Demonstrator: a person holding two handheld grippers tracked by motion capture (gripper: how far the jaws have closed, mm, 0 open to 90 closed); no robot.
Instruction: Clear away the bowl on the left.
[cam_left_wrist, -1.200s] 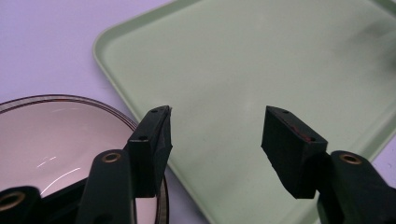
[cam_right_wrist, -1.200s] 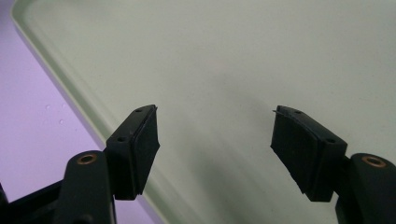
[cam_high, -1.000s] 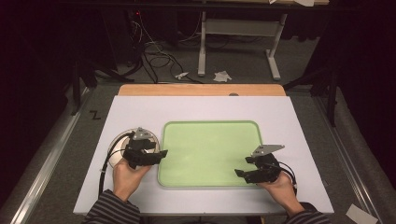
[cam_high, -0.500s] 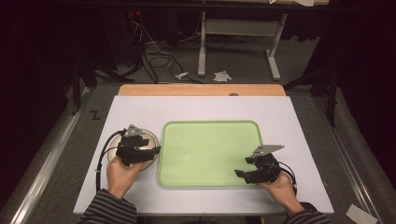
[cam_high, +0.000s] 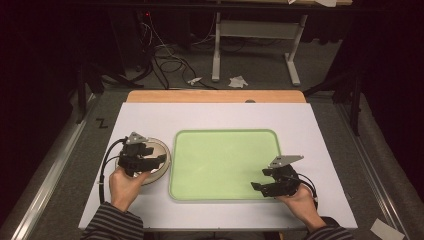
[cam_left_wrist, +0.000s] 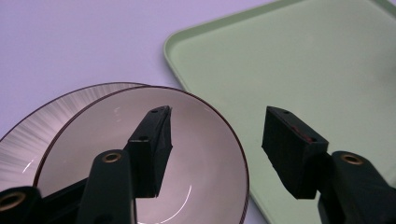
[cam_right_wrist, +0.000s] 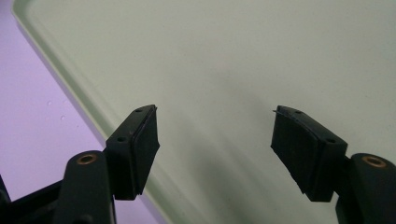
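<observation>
A white bowl (cam_left_wrist: 201, 154) with a dark rim sits in a ribbed plate (cam_left_wrist: 42, 130) on the white table, just left of the pale green tray (cam_left_wrist: 303, 60). My left gripper (cam_left_wrist: 218, 112) is open above the bowl's right rim, with one finger over the bowl's inside and the other over the tray's edge. In the high view the left gripper (cam_high: 157, 155) hovers over the bowl (cam_high: 159, 150). My right gripper (cam_high: 260, 179) is open and holds nothing, low over the tray's (cam_high: 225, 150) near right corner. In its own view the right gripper (cam_right_wrist: 215, 110) spans bare tray (cam_right_wrist: 233, 46).
The white tabletop (cam_high: 225, 117) surrounds the tray, with a wooden strip (cam_high: 215, 96) along its far edge. Beyond the table are floor cables (cam_high: 165, 60) and a desk frame (cam_high: 255, 45). A metal rail (cam_high: 55, 165) runs along the left side.
My left gripper has drawn back to the left, away from the tray's edge, and is now over the bowl. The right gripper has stayed put.
</observation>
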